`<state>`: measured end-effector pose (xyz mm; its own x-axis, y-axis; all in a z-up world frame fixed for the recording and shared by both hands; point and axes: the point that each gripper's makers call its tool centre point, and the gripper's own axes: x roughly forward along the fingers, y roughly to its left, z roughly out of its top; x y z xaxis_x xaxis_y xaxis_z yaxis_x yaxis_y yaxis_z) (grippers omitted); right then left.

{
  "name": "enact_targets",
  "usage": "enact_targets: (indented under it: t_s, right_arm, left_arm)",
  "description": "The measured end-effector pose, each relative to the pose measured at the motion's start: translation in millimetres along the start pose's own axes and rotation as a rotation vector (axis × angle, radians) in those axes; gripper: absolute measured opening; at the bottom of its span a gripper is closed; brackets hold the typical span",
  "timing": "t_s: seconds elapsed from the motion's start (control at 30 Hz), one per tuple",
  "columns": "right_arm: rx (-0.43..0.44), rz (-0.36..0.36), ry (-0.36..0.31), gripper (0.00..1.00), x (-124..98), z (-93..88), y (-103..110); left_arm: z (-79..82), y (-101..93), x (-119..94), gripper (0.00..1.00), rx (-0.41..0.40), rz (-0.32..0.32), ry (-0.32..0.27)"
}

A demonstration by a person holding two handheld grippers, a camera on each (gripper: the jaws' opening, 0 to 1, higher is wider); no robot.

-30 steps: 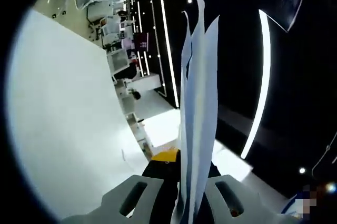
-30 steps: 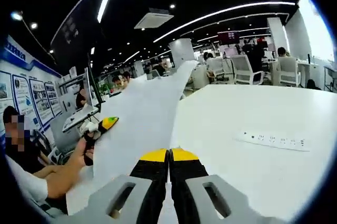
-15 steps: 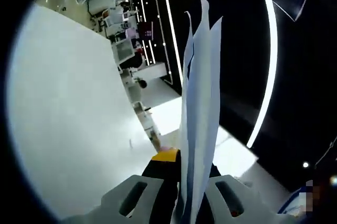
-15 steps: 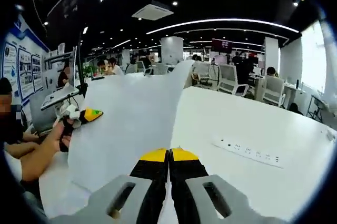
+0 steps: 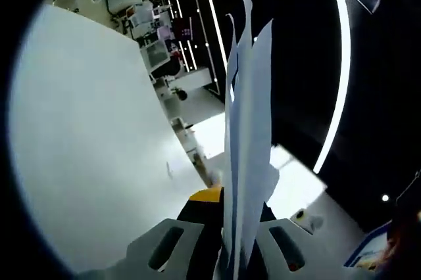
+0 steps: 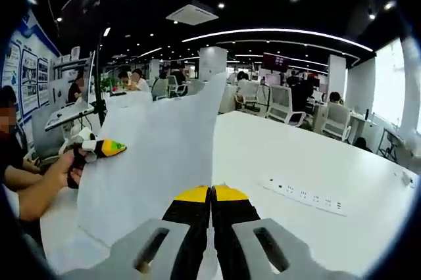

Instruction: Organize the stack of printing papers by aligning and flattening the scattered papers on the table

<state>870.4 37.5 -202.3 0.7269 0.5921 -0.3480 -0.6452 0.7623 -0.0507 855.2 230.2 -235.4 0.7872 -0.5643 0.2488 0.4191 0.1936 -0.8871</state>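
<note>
A stack of white printing papers (image 5: 248, 129) rises edge-on from between the jaws of my left gripper (image 5: 234, 198), which is shut on its lower edge. In the right gripper view the same papers (image 6: 158, 155) stand lifted off the white table (image 6: 276, 155) as a broad sheet. My right gripper (image 6: 211, 192), with yellow-tipped jaws pressed together, is shut on the near bottom edge. The left gripper (image 6: 100, 148) clamps the sheet's left edge, held by a person's hand (image 6: 62, 169). The sheets' top edges are uneven.
A white power strip (image 6: 306, 196) lies on the table to the right of the papers. The white table (image 5: 85, 148) spreads to the left in the left gripper view. Office chairs, desks and seated people are in the background.
Both views have shifted a little with the hands. The lifted papers now stand slightly more upright, and the left gripper's end sits a bit lower. Both grips are unchanged.
</note>
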Motion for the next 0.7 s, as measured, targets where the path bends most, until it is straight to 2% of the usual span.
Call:
enact_targets:
  t_s: [0.17, 0.43, 0.7]
  right_arm:
    - [0.002, 0.021, -0.011, 0.00, 1.8, 2.4, 5.8]
    - [0.001, 0.016, -0.014, 0.00, 2.4, 3.3, 3.8]
    - [0.008, 0.014, -0.011, 0.00, 2.6, 1.8, 2.0]
  left_arm:
    - [-4.6, -0.6, 0.5, 0.06, 0.007, 0.001, 0.012]
    - [-2.6, 4.0, 1.1, 0.07, 0.007, 0.011, 0.012]
    - [-5.5, -1.5, 1.4, 0.13, 0.027, -0.009, 0.013]
